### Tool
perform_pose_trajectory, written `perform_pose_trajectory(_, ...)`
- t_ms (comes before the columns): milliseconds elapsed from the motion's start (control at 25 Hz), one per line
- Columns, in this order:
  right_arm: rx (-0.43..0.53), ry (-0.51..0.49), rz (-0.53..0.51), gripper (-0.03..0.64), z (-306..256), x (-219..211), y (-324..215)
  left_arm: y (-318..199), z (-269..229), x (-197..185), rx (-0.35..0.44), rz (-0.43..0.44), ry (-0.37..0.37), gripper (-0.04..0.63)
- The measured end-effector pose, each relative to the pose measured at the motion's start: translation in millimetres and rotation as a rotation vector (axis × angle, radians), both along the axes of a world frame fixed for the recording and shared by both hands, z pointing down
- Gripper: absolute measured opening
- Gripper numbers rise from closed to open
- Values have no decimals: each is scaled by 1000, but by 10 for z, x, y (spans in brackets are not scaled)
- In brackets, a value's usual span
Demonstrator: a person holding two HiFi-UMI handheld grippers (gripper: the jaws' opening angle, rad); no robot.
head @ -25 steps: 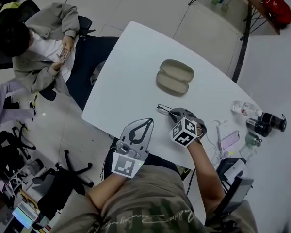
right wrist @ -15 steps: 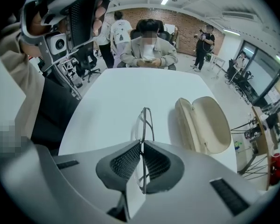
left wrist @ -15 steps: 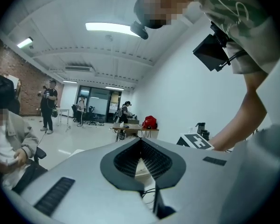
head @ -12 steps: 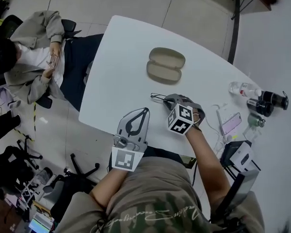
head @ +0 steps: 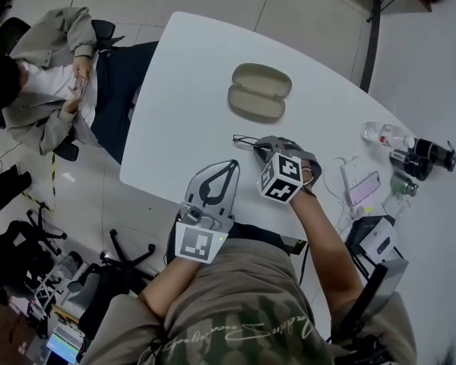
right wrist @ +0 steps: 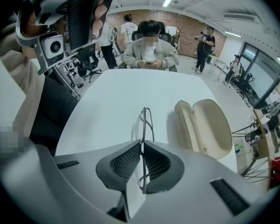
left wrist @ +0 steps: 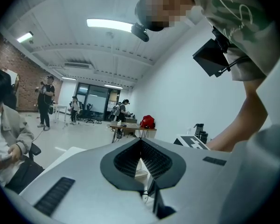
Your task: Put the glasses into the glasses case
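I have the white table (head: 190, 90) filling most of the head view, its far right end cut off by the picture edge. A seated person (head: 53, 90) in a grey jacket is at its left side, bent over something small in the hands; I cannot make out what it is.

The shirt (head: 228, 333) of the person holding the grippers has cursive lettering across it, too small and creased for me to read.

The glasses case (head: 260, 92) lies open on the table's far half, both beige shells facing up, and I see no label on it. It is well apart from both grippers.

The left gripper (head: 229, 166) hangs over the table's near edge. In its own view the jaws meet at the tips with nothing between them. Its marker cube carries only black-and-white squares, no text.

The right gripper (head: 260, 147) is just right of it, jaws clamped on the glasses (head: 247, 141). In the right gripper view the thin dark frame (right wrist: 143, 120) runs edge-on between the pads, lenses reaching out ahead, with the case (right wrist: 203, 125) beyond to the right. I cannot tell whether the glasses touch the tabletop.

At the table's right end are a clear bottle (head: 384, 135) and a phone (head: 362, 188); any print is unreadable.
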State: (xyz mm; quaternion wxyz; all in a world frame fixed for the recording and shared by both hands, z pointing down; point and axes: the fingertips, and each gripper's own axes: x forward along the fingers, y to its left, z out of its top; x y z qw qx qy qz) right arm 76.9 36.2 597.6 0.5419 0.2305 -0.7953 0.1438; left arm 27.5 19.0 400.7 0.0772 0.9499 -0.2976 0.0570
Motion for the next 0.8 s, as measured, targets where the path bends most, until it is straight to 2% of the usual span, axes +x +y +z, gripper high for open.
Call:
perform_pose_trajectory(280,-12,3,15,37,38,128,-36,-25,63,30,-12,1,1,6)
perform_pose_trajectory(600,-17,-13,0,35,52,134,-44,-73,99,59,-14,-36,10,6)
perform_pose_trajectory(800,-5,33,4,35,72,226,-67,-39,205,84,-49,-40,1,6)
